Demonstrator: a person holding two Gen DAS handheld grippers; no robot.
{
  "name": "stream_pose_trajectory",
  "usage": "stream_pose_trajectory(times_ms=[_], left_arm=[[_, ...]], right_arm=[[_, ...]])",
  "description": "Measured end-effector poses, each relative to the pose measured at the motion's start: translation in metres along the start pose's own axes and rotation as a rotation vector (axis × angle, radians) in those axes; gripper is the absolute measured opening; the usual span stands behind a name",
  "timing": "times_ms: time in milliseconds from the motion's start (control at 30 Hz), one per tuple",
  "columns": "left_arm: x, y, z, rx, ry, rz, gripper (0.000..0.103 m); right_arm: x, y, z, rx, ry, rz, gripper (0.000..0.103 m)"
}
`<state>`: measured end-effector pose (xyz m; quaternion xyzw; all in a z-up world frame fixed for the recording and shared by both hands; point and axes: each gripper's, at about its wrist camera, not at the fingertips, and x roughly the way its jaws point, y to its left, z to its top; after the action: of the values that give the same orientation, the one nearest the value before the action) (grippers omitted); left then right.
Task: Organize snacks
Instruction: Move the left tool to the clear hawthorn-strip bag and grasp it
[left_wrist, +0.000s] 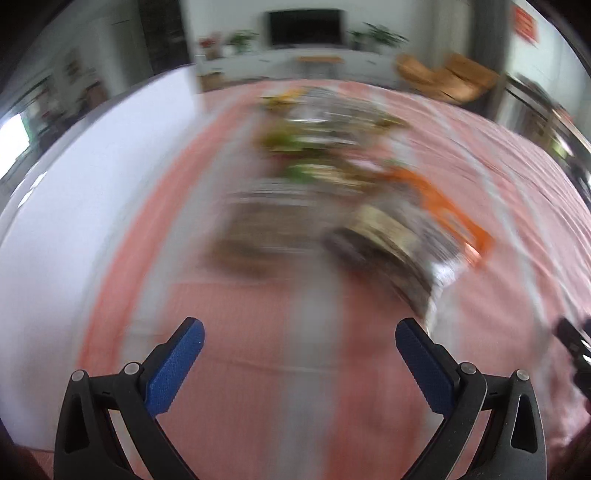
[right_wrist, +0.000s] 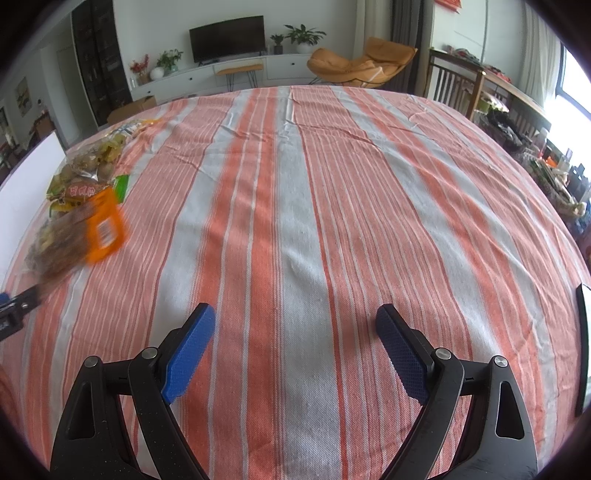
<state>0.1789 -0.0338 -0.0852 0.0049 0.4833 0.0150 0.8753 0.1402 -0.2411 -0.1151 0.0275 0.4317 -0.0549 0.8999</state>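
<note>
The right gripper (right_wrist: 295, 343) is hanging over the tabletop with its blue-padded jaws standing wide apart and nothing between them; only the orange-and-grey striped tablecloth (right_wrist: 306, 206) is showing in the gap. The left gripper (left_wrist: 299, 354) is likewise holding its jaws spread apart over the same cloth, gripping nothing, and its view is smearing heavily with motion blur.

Ahead of the left jaws, a row of clear plastic snack bags (left_wrist: 317, 155) is lying on the striped cloth, too blurred there to read. The nearest one, a transparent bag of brown snacks with an orange label (right_wrist: 74, 232), is sitting at the near end of the row; in the right wrist view it is appearing at the far left of the tabletop, blurred, with a black finger of the left gripper reaching in just below it. Whether that finger is touching the bag cannot be told. Beyond it, bags with yellow and green printing (right_wrist: 88, 170) are lying in a line toward the far edge.

A white board (left_wrist: 92, 192) is standing along the cloth's left side. A black flat device (right_wrist: 583, 347) is resting at the right edge.
</note>
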Motion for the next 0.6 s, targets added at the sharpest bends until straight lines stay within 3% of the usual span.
stream_pose_trajectory(times_ms=[100, 200, 267, 367, 500, 600], left_arm=[[-0.015, -0.033, -0.005, 0.107, -0.019, -0.057, 0.102], [-0.033, -0.033, -0.016, 0.139, -0.025, -0.129, 0.102], [-0.042, -0.014, -0.022, 0.118, -0.019, -0.174, 0.102], [-0.048, 0.030, -0.021, 0.037, -0.017, -0.163, 0.102], [-0.043, 0.088, 0.006, -0.086, -0.026, -0.133, 0.102], [-0.027, 0.096, 0.036, -0.071, -0.014, -0.190, 0.102]], right_arm=[[-0.001, 0.001, 0.000, 0.005, -0.003, 0.007, 0.091], [0.000, 0.002, 0.001, 0.005, -0.003, 0.008, 0.091], [0.000, 0.002, 0.000, 0.006, -0.003, 0.009, 0.091], [0.000, 0.002, 0.001, 0.004, -0.003, 0.008, 0.091], [0.001, 0.005, 0.001, -0.007, 0.004, -0.002, 0.093], [0.002, 0.007, 0.001, -0.017, 0.009, -0.004, 0.093]])
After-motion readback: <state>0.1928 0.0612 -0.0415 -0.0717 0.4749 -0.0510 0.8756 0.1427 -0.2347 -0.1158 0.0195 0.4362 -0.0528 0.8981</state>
